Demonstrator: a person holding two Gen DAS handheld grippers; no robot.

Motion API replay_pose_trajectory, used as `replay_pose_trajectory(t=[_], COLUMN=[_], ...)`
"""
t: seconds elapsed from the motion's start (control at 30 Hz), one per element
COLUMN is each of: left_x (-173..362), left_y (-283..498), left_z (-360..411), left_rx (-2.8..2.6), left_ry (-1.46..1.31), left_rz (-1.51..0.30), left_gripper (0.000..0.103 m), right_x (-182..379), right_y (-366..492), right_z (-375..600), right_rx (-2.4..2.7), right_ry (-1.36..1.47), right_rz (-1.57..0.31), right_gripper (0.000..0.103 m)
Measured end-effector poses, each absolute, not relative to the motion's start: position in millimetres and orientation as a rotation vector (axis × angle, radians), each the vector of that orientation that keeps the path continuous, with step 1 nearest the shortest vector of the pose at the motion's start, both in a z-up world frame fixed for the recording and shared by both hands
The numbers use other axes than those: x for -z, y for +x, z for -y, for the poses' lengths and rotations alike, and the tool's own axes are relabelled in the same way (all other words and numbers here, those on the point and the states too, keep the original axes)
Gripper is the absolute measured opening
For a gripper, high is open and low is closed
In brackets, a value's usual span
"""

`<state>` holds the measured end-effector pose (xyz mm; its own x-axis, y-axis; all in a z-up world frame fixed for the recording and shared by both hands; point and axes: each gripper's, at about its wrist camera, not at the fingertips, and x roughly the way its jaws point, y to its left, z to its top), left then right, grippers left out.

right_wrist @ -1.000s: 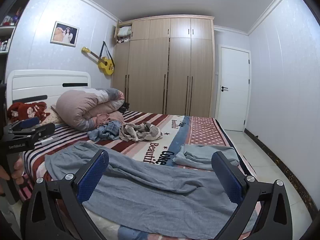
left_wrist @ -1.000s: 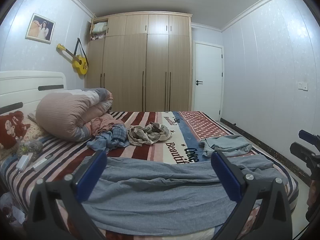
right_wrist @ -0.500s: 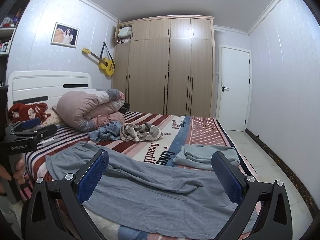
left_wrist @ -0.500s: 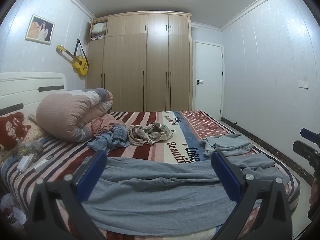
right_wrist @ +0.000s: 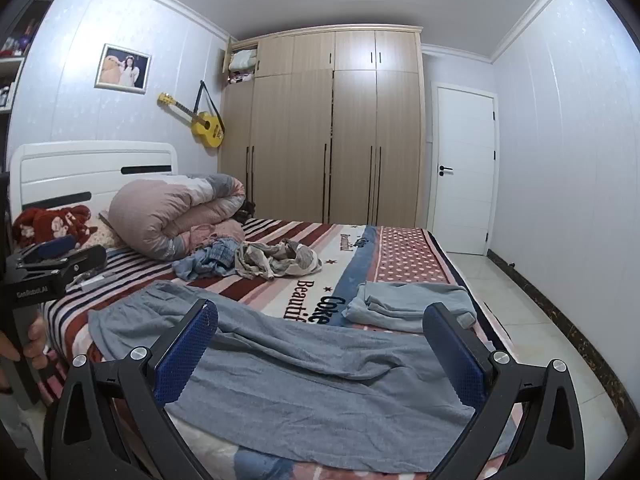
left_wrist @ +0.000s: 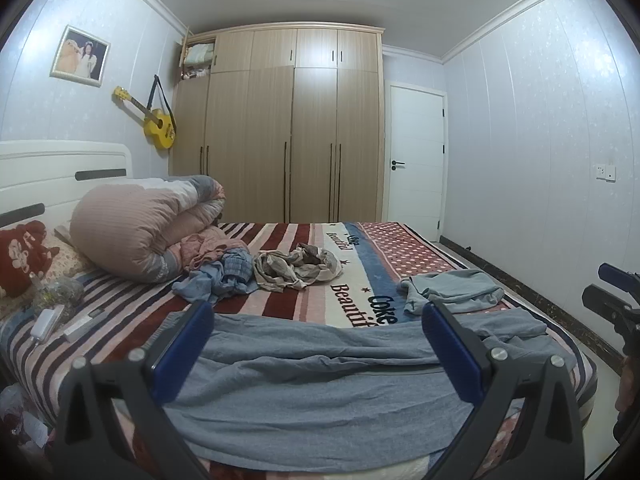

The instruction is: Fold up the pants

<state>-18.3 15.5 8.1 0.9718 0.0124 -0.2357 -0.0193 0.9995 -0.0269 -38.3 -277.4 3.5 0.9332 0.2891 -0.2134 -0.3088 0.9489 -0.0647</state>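
Note:
Grey-blue pants [left_wrist: 312, 384] lie spread lengthwise along the near edge of the striped bed [left_wrist: 288, 304], waistband at the left end [right_wrist: 132, 312]. My left gripper [left_wrist: 318, 356] hangs open above them, nothing between its blue pads. My right gripper [right_wrist: 320, 352] is open too, over the leg half of the pants [right_wrist: 320, 376]. Each gripper shows in the other's view: the right one at the right edge [left_wrist: 612, 304], the left one at the left edge [right_wrist: 52, 268], held by a hand [right_wrist: 32, 340].
A folded light-blue garment [left_wrist: 452, 288] lies at the right of the bed. A heap of crumpled clothes [left_wrist: 260, 272] and a rolled quilt [left_wrist: 144, 224] sit farther back. A wardrobe [left_wrist: 288, 124], a door [left_wrist: 416, 160] and tiled floor [right_wrist: 532, 320] lie beyond.
Both grippers have barely shifted; the views drift slightly. The pants lie as before and both jaws stay open.

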Motion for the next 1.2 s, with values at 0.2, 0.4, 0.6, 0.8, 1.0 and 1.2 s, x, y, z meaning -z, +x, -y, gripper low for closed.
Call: replay_pose_trajectory(t=[0.2,0.4,0.6,0.8,1.0,1.2], left_x=[-6.1,-5.3,-3.4,-1.9,1.9,12.2], left_y=[-16.4,-17.6,-16.9,-14.3,-11.3,-3.3], left_z=[-14.6,-16.6,-19.1,-20.1,-21.3,-24.5], left_rx=[-0.021,-0.022,-0.009,0.009,0.045,0.101], left_ry=[-0.028,-0.031,-0.045,-0.037,-0.044,-0.066], left_rz=[-0.236,-0.234,-0.236,-0.252,-0.266,-0.302], left_gripper=[0.102,0.102,0.102,0.102,0.102,0.102], right_x=[-2.9,-2.8,-1.0,-0.5,3.9,18.3], right_y=[-38.3,-36.7,-33.2,-32.4,-29.4,-19.4], right_z=[280.1,281.6,283.6,283.5,285.5,293.6], right_rx=[-0.308,-0.308,-0.3,-0.292,-0.293,-0.269], right_ry=[-0.083,-0.082,-0.079,-0.078,-0.063,-0.02], right_rz=[-0.205,-0.209,-0.215,-0.213,-0.212,-0.268], right_gripper=[0.102,0.102,0.102,0.102,0.102,0.102])
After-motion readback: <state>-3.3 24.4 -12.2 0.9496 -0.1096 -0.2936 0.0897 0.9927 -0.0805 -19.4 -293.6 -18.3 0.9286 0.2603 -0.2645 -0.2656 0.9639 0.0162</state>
